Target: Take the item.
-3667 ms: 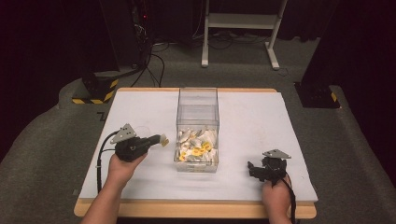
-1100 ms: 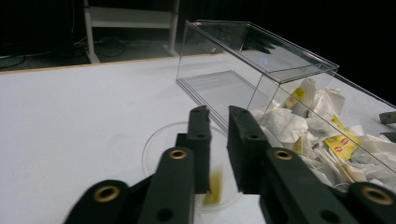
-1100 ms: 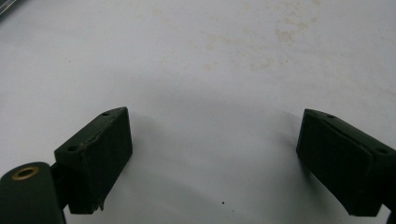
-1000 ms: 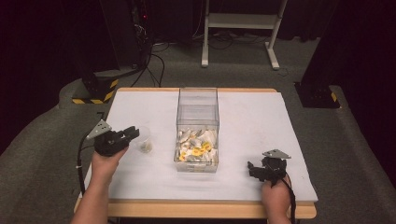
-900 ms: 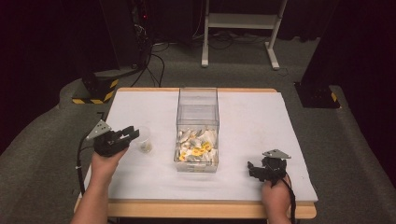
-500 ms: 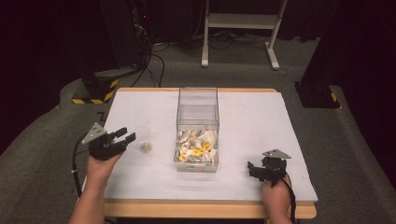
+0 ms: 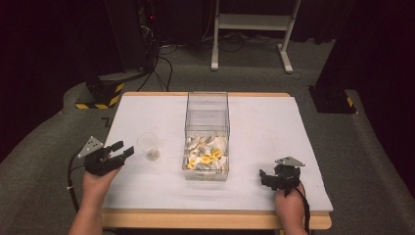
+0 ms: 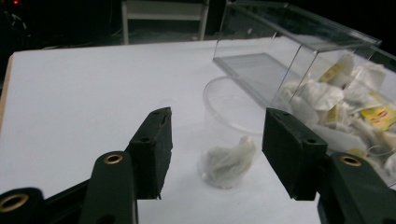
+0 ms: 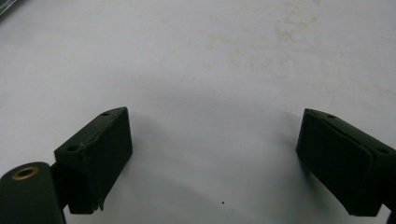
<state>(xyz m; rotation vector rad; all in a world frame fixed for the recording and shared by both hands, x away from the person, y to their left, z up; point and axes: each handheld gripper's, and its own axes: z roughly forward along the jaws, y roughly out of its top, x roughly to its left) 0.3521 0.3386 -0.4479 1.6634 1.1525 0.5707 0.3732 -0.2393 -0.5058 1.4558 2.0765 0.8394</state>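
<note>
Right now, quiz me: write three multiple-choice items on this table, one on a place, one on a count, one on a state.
1. Where does the clear cup stand?
A. left of the clear bin
B. inside the bin
C. beside the right tongs

2. How many tea bags lie in the cup?
A. none
B. one
C. five

3. How are the left tongs?
A. shut on the cup
B. shut on a tea bag
C. open, holding nothing

Answers: A, the high view shows the cup on the white table, left of the bin. B, the left gripper view shows a single bag at the cup's bottom. C, its jaws stand apart, short of the cup.
</note>
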